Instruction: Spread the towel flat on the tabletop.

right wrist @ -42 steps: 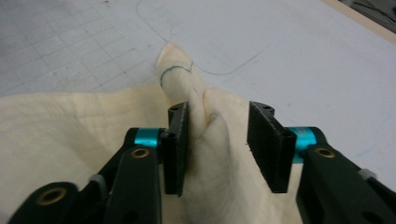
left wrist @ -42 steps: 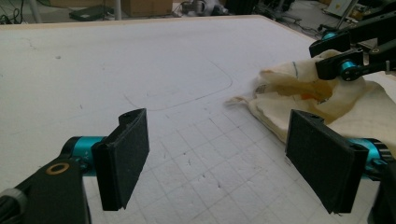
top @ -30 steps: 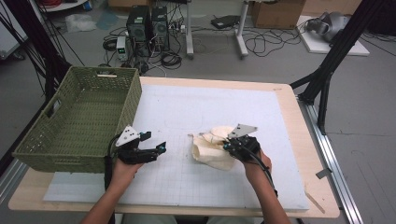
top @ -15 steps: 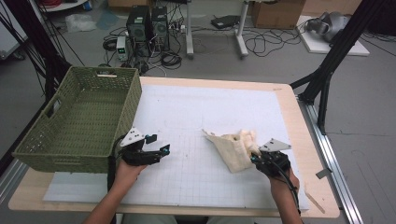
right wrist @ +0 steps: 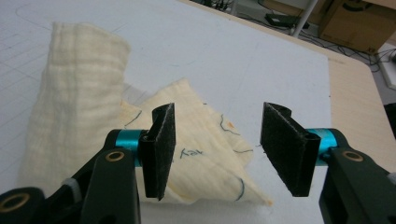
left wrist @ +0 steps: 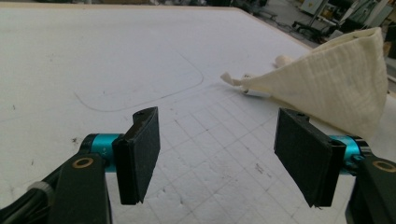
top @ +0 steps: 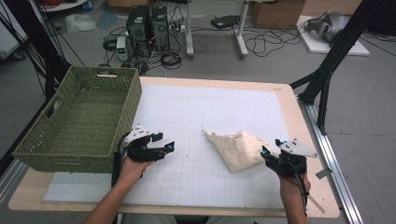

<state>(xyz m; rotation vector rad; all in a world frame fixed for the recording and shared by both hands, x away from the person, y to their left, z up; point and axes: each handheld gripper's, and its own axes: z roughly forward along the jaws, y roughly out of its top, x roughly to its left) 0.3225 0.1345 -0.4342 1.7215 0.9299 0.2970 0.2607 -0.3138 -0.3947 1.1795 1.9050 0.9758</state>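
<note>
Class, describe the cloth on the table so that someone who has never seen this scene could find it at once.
Start at the wooden table covered by a white gridded mat, with a green woven basket at its left end. Toward the right of the mat, just in front of the right claw, lies the cloth. It is the only soft thing there: cream, crumpled, roughly folded into a triangle.
</note>
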